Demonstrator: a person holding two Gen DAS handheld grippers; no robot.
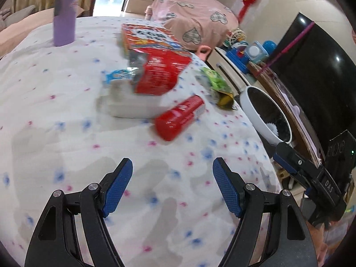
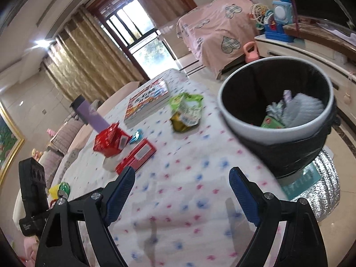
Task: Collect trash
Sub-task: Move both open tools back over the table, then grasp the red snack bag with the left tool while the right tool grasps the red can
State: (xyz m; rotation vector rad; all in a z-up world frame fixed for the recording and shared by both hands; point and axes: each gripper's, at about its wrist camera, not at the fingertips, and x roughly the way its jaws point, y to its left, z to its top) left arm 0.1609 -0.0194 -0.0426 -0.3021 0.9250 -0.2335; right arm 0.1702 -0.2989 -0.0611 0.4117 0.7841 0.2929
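Note:
Trash lies on a dotted white tablecloth (image 1: 66, 133): a red box (image 1: 178, 116), a crumpled red bag (image 1: 160, 73) on a white tissue (image 1: 131, 104), a small blue wrapper (image 1: 115, 75) and a green wrapper (image 1: 217, 82). My left gripper (image 1: 172, 166) hovers open and empty, short of the red box. The right wrist view shows the red box (image 2: 135, 155), red bag (image 2: 111, 141) and green wrapper (image 2: 187, 111). My right gripper (image 2: 182, 173) is open and empty over bare cloth. A black-lined white bin (image 2: 231, 120) beside the table holds a green carton (image 2: 272, 122) and white scraps.
A colourful book (image 1: 146, 35) and a purple bottle (image 1: 64, 22) stand farther back on the table. The bin (image 1: 247, 98) sits off the table's right edge, with my right gripper (image 1: 289, 155) near it. Behind are a toy-laden cabinet (image 2: 289, 44) and pink-covered furniture (image 2: 218, 24).

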